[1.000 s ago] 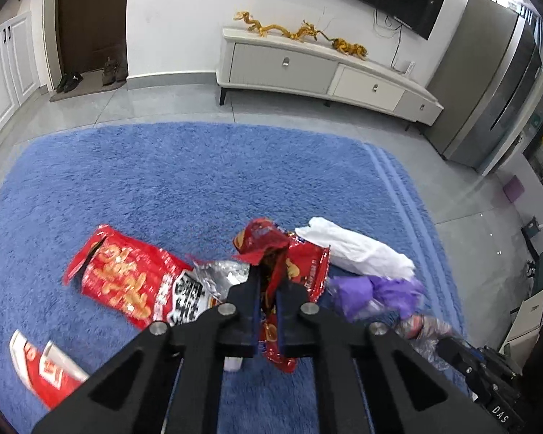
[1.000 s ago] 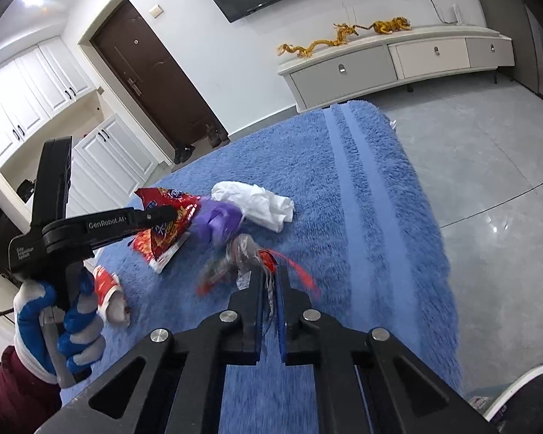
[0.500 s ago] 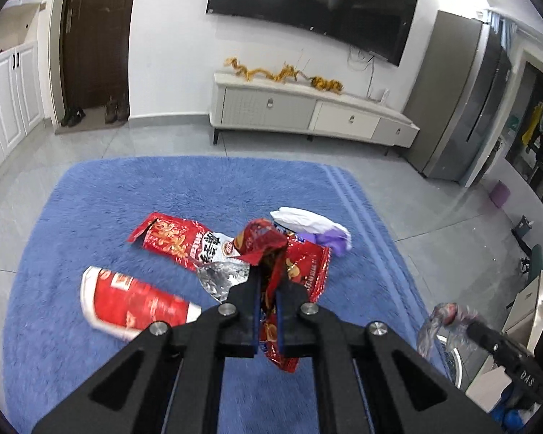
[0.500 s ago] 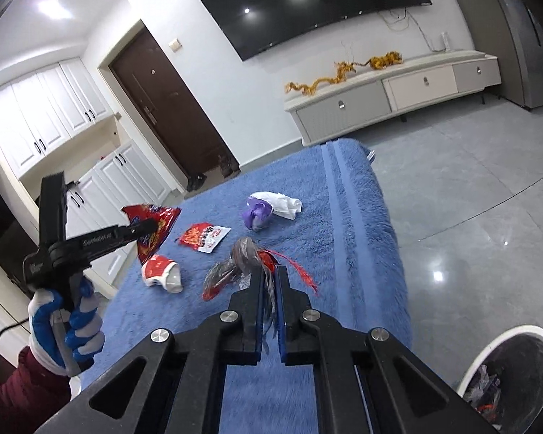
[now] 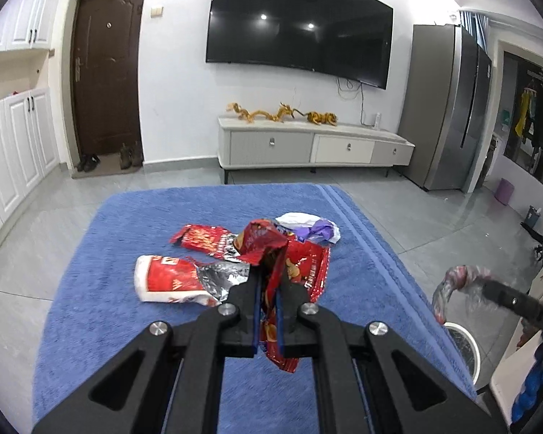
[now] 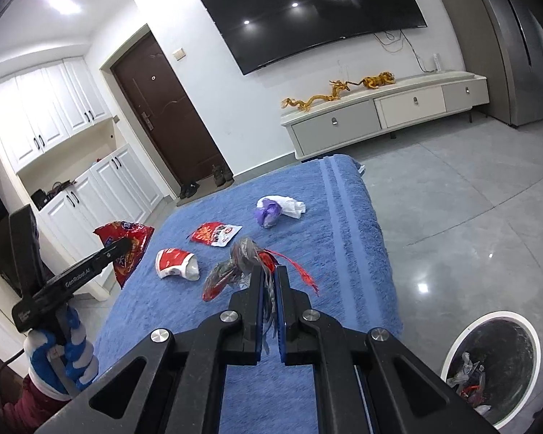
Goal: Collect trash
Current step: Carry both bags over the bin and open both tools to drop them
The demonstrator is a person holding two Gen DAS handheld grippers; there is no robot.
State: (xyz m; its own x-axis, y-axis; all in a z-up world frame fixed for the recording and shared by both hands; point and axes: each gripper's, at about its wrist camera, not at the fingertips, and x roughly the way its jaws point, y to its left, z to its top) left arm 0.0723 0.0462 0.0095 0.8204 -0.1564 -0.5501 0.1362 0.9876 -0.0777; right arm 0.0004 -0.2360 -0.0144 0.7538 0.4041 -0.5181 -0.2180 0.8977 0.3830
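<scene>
My left gripper (image 5: 269, 278) is shut on a crumpled red snack wrapper (image 5: 264, 242), held up above the blue rug (image 5: 126, 224). My right gripper (image 6: 269, 273) is shut on a crumpled clear plastic wrapper with red strips (image 6: 240, 253), also lifted off the rug. A round white trash bin (image 6: 496, 314) with some trash inside stands on the floor at the lower right, beside the rug's edge. On the rug lie a red snack bag (image 6: 217, 233), a red-and-white packet (image 6: 175, 262) and a purple-and-white bundle (image 6: 273, 209).
A gloved hand (image 6: 61, 358) holds the left gripper's handle at the left of the right wrist view. A low white TV cabinet (image 5: 315, 144) stands against the far wall, a grey fridge (image 5: 449, 108) to its right. Grey tiled floor (image 6: 470, 199) surrounds the rug.
Both grippers have risen and drawn back from the rug, each still holding its wrapper. The rug's trash now looks smaller and farther off, and the white bin has come into view.
</scene>
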